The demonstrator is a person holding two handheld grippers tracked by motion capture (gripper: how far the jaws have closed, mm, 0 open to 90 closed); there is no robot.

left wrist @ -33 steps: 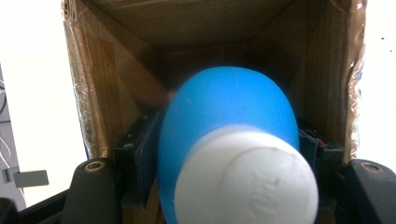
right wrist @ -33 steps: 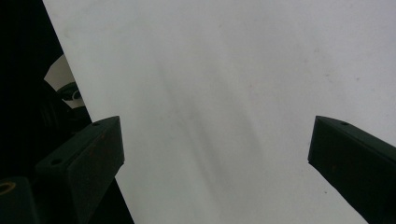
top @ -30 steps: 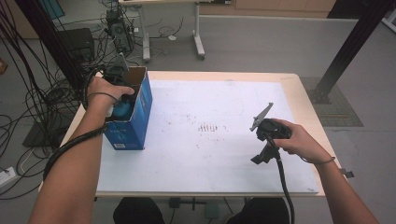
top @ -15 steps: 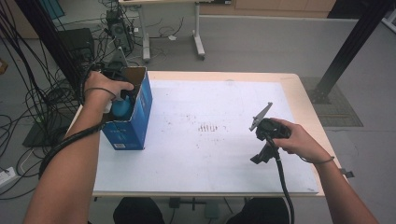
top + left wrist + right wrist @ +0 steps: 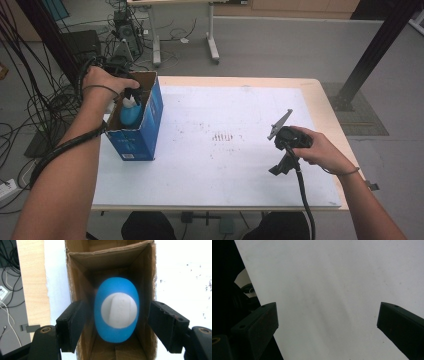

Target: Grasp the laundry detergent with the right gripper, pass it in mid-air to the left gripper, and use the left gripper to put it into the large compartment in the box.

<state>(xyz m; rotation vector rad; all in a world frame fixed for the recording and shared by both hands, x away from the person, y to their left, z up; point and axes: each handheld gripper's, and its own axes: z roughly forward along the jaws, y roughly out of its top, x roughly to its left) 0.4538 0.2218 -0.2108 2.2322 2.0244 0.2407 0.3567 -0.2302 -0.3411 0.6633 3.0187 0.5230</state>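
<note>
A blue bottle (image 5: 110,332) with a white cap (image 5: 119,310) stands upright inside an open blue cardboard box (image 5: 137,137) at the table's left edge. My left gripper (image 5: 117,322) hangs over the box mouth and points down at the bottle (image 5: 129,114). Its jaws have just been opening and stand apart on either side of the bottle, with a gap on each side. In the high view the left gripper (image 5: 131,95) sits just above the bottle's cap. My right gripper (image 5: 279,167) rests low over the white table top at the right, open, with nothing between its jaws (image 5: 327,325).
The white sheet (image 5: 220,165) covers most of the wooden table, with faint dark marks (image 5: 222,136) near its middle. Cables and a black stand (image 5: 75,45) crowd the floor to the left. Another table's legs (image 5: 212,47) stand beyond the far edge.
The left hand has risen a little out of the box and its jaws have let go of the blue bottle, which stays standing inside. The right hand has kept still.
</note>
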